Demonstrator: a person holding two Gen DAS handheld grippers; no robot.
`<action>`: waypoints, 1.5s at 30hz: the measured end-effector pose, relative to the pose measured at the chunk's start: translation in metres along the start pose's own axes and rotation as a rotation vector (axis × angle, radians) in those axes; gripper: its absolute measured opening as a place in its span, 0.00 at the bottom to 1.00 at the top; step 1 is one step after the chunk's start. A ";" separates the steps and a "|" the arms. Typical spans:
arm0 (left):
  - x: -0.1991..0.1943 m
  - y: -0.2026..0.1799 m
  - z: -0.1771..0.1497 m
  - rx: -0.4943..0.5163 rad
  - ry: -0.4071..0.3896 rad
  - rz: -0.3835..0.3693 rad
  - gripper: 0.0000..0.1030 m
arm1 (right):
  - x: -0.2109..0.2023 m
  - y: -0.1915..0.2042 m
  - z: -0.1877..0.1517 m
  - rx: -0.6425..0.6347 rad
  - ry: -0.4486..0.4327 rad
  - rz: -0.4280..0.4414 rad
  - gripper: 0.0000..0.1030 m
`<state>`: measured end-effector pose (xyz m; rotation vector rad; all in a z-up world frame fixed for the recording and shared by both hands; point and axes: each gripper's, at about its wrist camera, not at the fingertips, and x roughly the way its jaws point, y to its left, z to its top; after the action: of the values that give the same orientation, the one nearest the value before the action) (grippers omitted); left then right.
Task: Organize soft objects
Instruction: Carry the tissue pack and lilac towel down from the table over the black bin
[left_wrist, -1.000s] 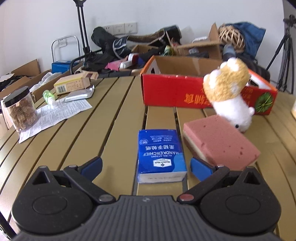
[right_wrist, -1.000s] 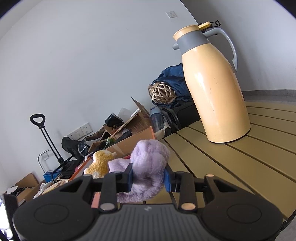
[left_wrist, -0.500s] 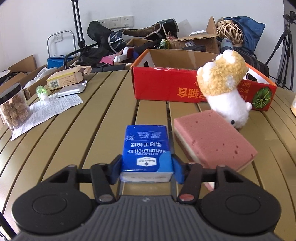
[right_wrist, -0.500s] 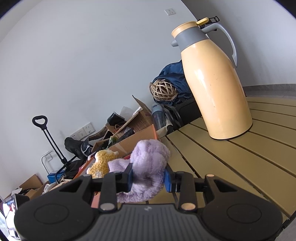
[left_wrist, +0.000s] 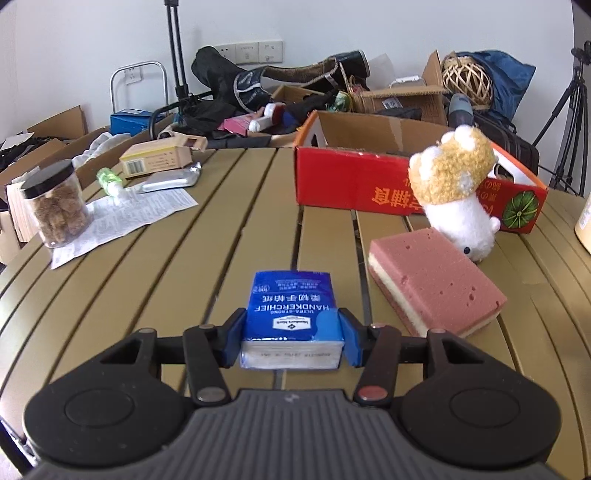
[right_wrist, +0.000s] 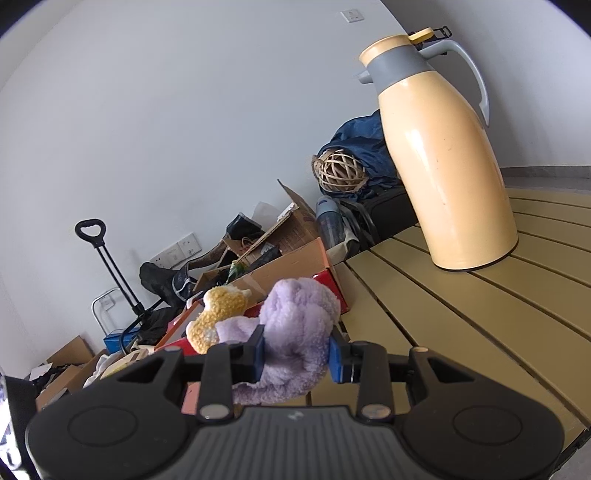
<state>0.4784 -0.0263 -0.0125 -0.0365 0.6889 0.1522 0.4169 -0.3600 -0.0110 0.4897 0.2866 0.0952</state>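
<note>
My left gripper (left_wrist: 291, 339) is shut on a blue handkerchief tissue pack (left_wrist: 291, 310), held just over the slatted table (left_wrist: 147, 280). To its right lies a pink sponge (left_wrist: 436, 284), and behind that a yellow-and-white plush toy (left_wrist: 454, 192) leans against the red cardboard box (left_wrist: 354, 184). In the right wrist view my right gripper (right_wrist: 297, 356) is shut on a purple fluffy cloth (right_wrist: 299, 325), raised above the table. The same plush toy (right_wrist: 218, 317) and red box (right_wrist: 328, 284) show behind the cloth.
A tall yellow thermos (right_wrist: 443, 158) stands on the table's right side. On the left sit a jar of snacks (left_wrist: 55, 206), a printed paper sheet (left_wrist: 125, 221), a small carton (left_wrist: 159, 158) and a foil pouch (left_wrist: 170, 181). Boxes, bags and a tripod (left_wrist: 569, 122) crowd the floor behind.
My left gripper went from open around the tissue pack to shut on it, then lifted it slightly. My right gripper keeps the purple cloth and has drifted a little.
</note>
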 end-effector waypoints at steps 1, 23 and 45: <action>-0.004 0.003 0.000 -0.003 -0.006 -0.002 0.52 | 0.000 0.001 0.000 -0.002 0.000 0.004 0.31; -0.107 0.029 -0.031 0.015 -0.108 -0.054 0.51 | -0.039 0.028 -0.018 -0.117 -0.001 0.097 0.31; -0.209 0.056 -0.132 0.009 -0.122 -0.152 0.51 | -0.142 0.043 -0.097 -0.242 0.116 0.192 0.31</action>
<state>0.2276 -0.0086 0.0188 -0.0704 0.5630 0.0057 0.2521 -0.3012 -0.0368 0.2702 0.3363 0.3418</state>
